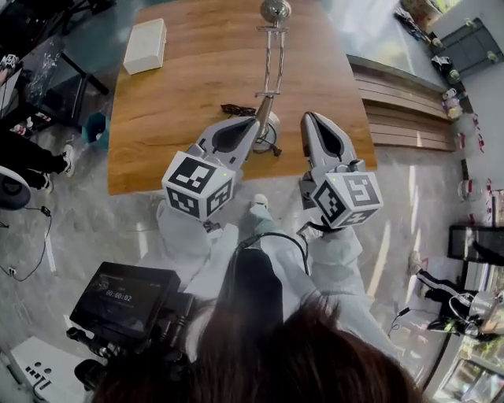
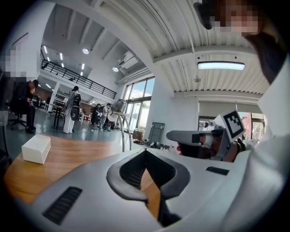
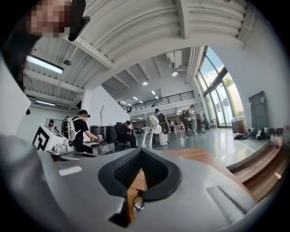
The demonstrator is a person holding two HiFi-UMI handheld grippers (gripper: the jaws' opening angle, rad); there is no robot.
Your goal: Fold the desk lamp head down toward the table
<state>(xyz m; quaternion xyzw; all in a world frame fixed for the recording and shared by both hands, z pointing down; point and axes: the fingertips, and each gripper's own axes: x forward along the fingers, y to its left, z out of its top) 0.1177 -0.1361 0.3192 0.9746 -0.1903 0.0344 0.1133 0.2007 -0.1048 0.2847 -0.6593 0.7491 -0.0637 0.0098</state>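
Observation:
The desk lamp [image 1: 272, 59] stands on the wooden table [image 1: 173, 118], its round base close to the front edge. Its thin metal arm rises to a silvery head [image 1: 276, 10] at the far side. My left gripper [image 1: 253, 122] is shut and empty, its tip just in front of the lamp base. My right gripper [image 1: 308, 118] is shut and empty too, a little right of the base. In the left gripper view the lamp [image 2: 121, 113] stands upright beyond the closed jaws [image 2: 146, 152]. The right gripper view shows the lamp [image 3: 152, 124] ahead of the closed jaws [image 3: 141, 150].
A white box [image 1: 146, 45] lies at the table's far left. A black cable [image 1: 236, 110] lies beside the lamp base. Wooden steps [image 1: 398, 106] border the table on the right. A camera monitor [image 1: 126, 297] hangs at my lower left. People stand and sit far off in the hall.

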